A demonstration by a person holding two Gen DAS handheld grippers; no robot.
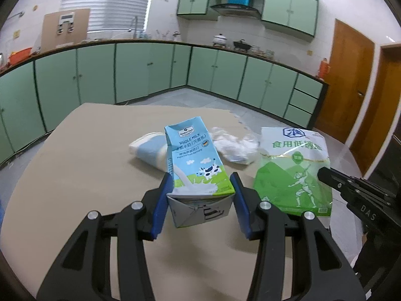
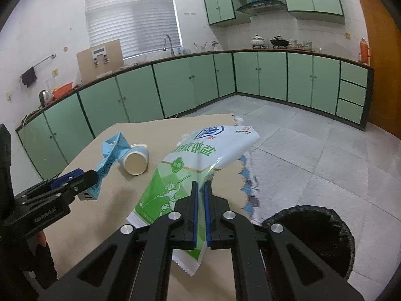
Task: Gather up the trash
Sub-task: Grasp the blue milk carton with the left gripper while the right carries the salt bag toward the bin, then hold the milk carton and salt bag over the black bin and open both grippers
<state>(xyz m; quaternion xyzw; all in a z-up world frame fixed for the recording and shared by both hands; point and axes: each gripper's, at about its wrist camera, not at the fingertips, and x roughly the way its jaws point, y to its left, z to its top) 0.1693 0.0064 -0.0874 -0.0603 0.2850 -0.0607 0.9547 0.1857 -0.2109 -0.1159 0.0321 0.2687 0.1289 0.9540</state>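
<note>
A blue and green whole-milk carton [image 1: 198, 165] sits between the blue pads of my left gripper [image 1: 201, 183], which is shut on its lower end. From the right wrist view the carton [image 2: 110, 155] is tilted in the left gripper [image 2: 85, 175] above the beige table [image 2: 100, 213]. My right gripper [image 2: 200, 188] is shut on a green and white salt bag [image 2: 185, 170], which hangs over the table's right edge. The bag [image 1: 290, 170] and the right gripper [image 1: 325, 175] also show at the right of the left wrist view.
A paper cup [image 2: 135, 161] lies on its side behind the carton, next to crumpled clear plastic [image 1: 235, 146]. A black-lined trash bin [image 2: 313, 235] stands on the floor to the right of the table. Green cabinets line the walls.
</note>
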